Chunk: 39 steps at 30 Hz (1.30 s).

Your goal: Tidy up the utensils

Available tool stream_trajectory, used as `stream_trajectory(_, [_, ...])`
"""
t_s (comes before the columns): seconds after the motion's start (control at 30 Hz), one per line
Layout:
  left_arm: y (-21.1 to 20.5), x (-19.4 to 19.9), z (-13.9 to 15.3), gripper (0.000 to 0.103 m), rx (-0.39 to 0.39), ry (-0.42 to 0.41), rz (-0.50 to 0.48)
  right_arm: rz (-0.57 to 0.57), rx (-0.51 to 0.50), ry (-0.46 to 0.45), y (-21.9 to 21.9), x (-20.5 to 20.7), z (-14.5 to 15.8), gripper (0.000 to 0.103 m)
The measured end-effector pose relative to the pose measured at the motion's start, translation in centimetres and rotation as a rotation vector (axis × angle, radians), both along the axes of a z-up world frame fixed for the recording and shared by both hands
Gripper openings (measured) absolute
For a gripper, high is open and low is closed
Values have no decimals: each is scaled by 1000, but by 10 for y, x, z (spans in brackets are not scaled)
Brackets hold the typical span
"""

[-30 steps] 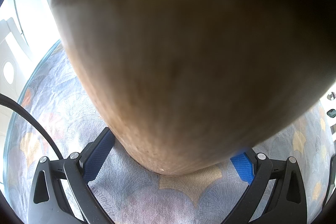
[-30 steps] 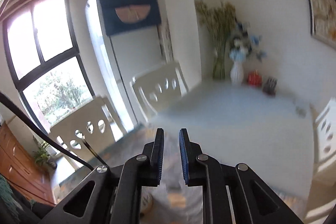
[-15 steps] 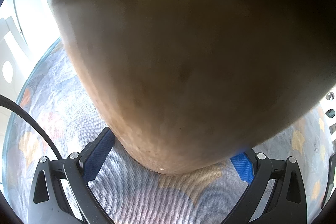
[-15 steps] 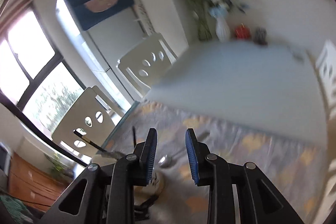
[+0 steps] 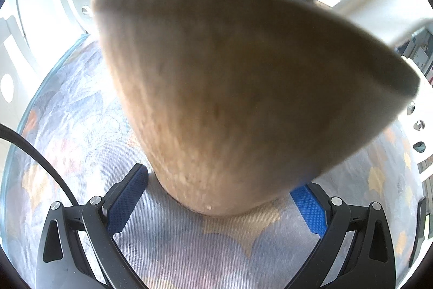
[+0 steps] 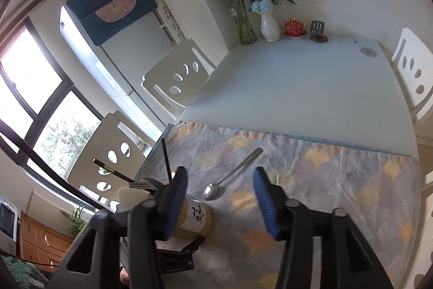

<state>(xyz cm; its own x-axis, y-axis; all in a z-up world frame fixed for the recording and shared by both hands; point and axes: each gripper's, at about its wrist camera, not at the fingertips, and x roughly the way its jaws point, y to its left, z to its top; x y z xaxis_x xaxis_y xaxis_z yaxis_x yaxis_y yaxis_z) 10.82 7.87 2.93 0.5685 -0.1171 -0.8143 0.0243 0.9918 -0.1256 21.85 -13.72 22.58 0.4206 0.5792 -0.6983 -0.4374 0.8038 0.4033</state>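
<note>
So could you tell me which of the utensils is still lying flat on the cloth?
The metal spoon: it lies alone on the patterned cloth, while the fork and the black chopsticks stand in the tan cup.

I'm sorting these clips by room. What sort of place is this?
Most likely a home dining area: a long table with a patterned cloth, white dining chairs pulled up to it, a fridge behind, and flower vases by the wall.

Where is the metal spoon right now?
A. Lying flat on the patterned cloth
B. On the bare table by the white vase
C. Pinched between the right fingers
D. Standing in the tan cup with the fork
A: the spoon lies loose on the patterned cloth, beyond the right gripper, whose fingers hold nothing.
</note>
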Motion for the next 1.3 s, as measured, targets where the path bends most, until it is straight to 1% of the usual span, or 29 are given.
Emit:
stream_trajectory(0.2, [0,-18,8,102,-18,-2,-6,-41,2,-13,-12,-20,12,51])
stream_trajectory(0.33, [1,-41,22,101,0,-18,-19,-80,13,-6,-24,-35,16,51])
stream_trajectory(0.43, [0,-64,39,101,20,-41,-25,-113,25,1,-33,-53,16,52])
stream_trajectory(0.5, [0,-80,53,101,41,-70,-22,-136,50,27,-39,-63,11,54])
stream_trajectory(0.57, [-3,-96,73,101,80,-108,-2,-159,103,85,-43,-75,-2,61])
stream_trajectory(0.6, [0,-98,80,101,93,-121,2,-166,118,112,-44,-81,-10,62])
stream_trajectory(0.63, [-2,-104,92,102,110,-143,3,-172,123,135,-44,-88,-18,62])
stream_trajectory(0.67, [-7,-107,95,102,126,-160,10,-180,125,153,-44,-97,-25,62])
stream_trajectory(0.73, [-9,-111,115,102,176,-215,39,-187,146,175,-45,-114,-34,62])
stream_trajectory(0.83, [-21,-119,154,102,218,-290,57,-182,163,165,-49,-129,-33,62])
stream_trajectory(0.9, [-23,-119,172,102,226,-326,56,-175,143,127,-50,-138,-25,62])
stream_trajectory(0.93, [-27,-121,182,103,228,-340,58,-180,118,93,-53,-144,-19,62])
stream_trajectory(0.97, [-35,-123,192,103,228,-343,65,-183,103,68,-55,-149,-14,62])
stream_trajectory(1.0, [-37,-120,195,103,223,-335,67,-185,87,46,-58,-155,-9,62])
stream_trajectory(1.07, [-51,-118,203,103,204,-291,91,-207,33,18,-64,-169,0,62])
stream_trajectory(1.1, [-57,-120,205,103,205,-256,114,-216,10,7,-67,-175,3,62])
stream_trajectory(1.17, [-71,-120,205,103,225,-216,145,-254,-45,-16,-75,-192,7,62])
stream_trajectory(1.23, [-85,-120,200,103,273,-154,174,-281,-51,-16,-83,-207,9,62])
stream_trajectory(1.3, [-92,-124,197,103,276,-110,181,-291,-29,2,-90,-221,9,62])
